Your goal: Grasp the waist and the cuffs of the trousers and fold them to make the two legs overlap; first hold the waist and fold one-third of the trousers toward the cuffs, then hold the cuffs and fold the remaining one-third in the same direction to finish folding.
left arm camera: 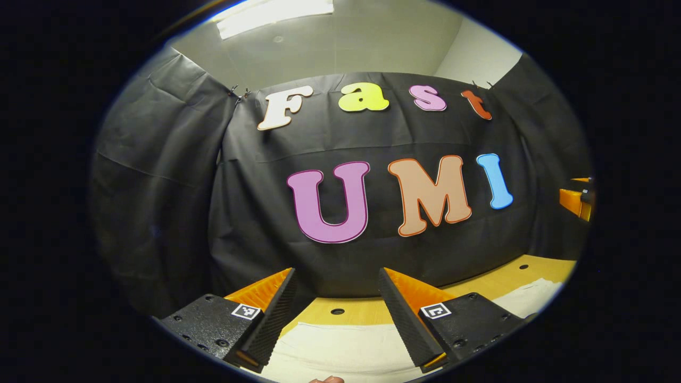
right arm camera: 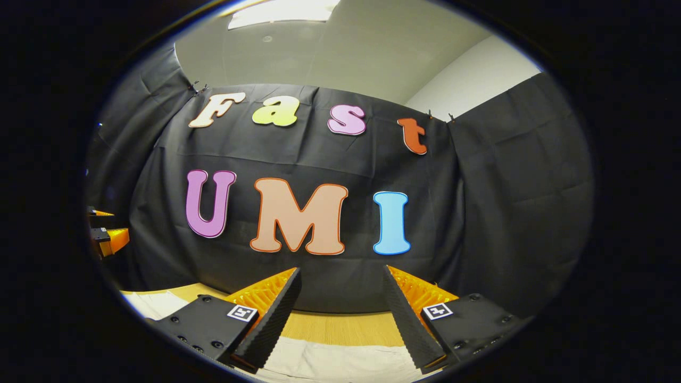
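Both grippers are held above the surface (left arm camera: 367,308), left gripper (left arm camera: 336,314) then right gripper (right arm camera: 340,314), jaws apart, nothing clamped. Pale trousers (left arm camera: 340,351) are spread below. If too little cloth is pinched, the waist could be dropped mid-fold.

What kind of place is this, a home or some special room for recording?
Probably a recording booth inside an ordinary room, not a home. Black cloth hangs as walls around a wooden table where pale trousers lie. Above the cloth, a plain ceiling with a light panel shows.
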`<action>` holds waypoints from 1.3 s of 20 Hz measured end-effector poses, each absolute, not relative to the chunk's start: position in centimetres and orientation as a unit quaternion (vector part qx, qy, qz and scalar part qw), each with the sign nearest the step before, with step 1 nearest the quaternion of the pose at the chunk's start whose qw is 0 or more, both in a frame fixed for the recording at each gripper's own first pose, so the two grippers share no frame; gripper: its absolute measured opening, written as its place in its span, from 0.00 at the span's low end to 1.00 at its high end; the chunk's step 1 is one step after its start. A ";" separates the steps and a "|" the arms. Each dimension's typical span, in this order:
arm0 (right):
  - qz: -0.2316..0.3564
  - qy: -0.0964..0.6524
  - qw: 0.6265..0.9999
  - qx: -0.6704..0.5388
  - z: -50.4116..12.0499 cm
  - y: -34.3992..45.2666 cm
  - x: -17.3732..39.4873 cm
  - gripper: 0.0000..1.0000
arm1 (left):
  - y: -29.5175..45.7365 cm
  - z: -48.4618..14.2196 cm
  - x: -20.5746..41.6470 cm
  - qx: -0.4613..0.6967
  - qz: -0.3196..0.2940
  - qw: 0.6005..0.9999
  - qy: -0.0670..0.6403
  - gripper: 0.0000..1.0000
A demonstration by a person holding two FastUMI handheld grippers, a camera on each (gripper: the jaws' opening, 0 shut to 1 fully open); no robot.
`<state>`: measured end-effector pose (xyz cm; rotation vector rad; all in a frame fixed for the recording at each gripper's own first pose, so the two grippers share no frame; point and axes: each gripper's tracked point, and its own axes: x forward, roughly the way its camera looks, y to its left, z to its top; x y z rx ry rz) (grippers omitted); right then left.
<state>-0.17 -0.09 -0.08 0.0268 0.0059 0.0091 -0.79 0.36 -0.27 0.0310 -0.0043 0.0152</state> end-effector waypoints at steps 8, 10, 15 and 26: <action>0.020 0.017 0.999 0.029 -1.4 0.2 0.2 0.97 | 1.7 -4.3 -1.6 0.124 -0.034 0.991 0.037 0.96; 0.023 0.018 0.999 0.033 -1.6 0.2 0.2 0.97 | 2.6 -6.1 -2.2 0.171 -0.044 0.983 0.056 0.96; 0.033 0.026 0.999 0.032 -3.0 0.9 0.7 0.98 | 3.7 -11.8 -4.8 0.250 -0.086 0.958 0.114 0.96; 0.056 0.042 0.997 0.022 -5.0 3.9 1.1 0.96 | 7.0 -25.2 -12.8 0.391 -0.214 0.857 0.258 0.97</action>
